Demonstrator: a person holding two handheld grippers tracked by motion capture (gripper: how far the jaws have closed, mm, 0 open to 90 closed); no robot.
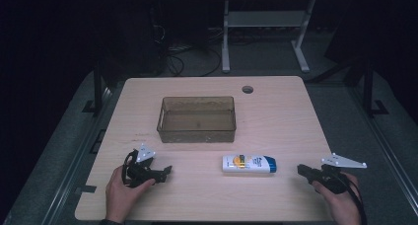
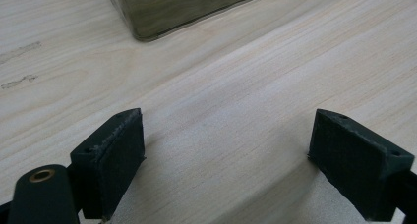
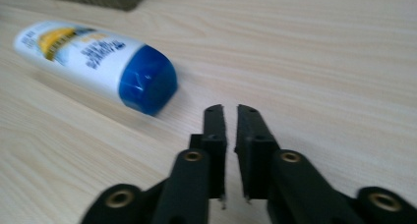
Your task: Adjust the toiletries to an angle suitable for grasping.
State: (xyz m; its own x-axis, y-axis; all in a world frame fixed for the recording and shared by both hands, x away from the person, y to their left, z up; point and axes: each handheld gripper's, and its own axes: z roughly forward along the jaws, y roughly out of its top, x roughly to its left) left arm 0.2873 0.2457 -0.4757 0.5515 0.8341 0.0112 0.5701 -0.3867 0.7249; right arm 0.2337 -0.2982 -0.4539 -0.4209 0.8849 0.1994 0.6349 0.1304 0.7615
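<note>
The wooden table (image 1: 276, 195) was cut off along its near edge. The translucent bin (image 1: 197, 119) sat mid-table, its contents hard to make out. The white bottle (image 1: 248, 164) lay on its side just in front of the bin, blue cap toward the right gripper (image 1: 301, 169), whose jaws were nearly pressed together, holding nothing. The left gripper (image 1: 167, 170) stood spread wide over bare wood.
</note>
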